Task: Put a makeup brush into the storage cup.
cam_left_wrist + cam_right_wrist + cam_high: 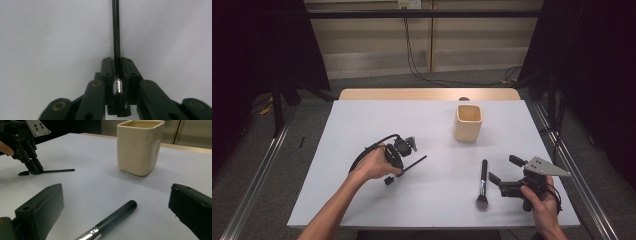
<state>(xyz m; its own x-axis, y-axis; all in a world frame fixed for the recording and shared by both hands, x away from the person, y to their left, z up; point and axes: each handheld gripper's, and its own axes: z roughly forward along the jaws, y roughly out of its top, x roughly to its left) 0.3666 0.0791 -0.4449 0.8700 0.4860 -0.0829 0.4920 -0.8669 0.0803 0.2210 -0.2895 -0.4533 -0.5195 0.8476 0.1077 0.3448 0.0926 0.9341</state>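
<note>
So the left gripper (398, 167) has its jaws clamped together on the thin black brush (412, 163), down near the ferrule end. In the left gripper view you can see the little silver band sitting right between the pads (108, 72) and the slim handle running straight out ahead. The brush is lying flat on the table (362, 130), a bit left of the middle, well in from the near edge.

The right gripper (507, 172) sits toward the near right corner with its jaws wide apart and nothing in them; the fatter brush (483, 183) lies on the table just beside it, handle pointing toward the far edge.

My guess is the brushes are meant for the cream cup (468, 122) at the far right of the middle.

Tips for the lift, if that's the plan:
- keep the squeeze firm, a handle that thin will want to swivel between the pads (it's gripped near one end, so the long part will sag)
- lift straight up off the table before swinging over
- tip the brush upright before you get to the cup, and come down inside the rim rather than clipping the near wall, since the cup looks light enough to scoot or tip
</note>
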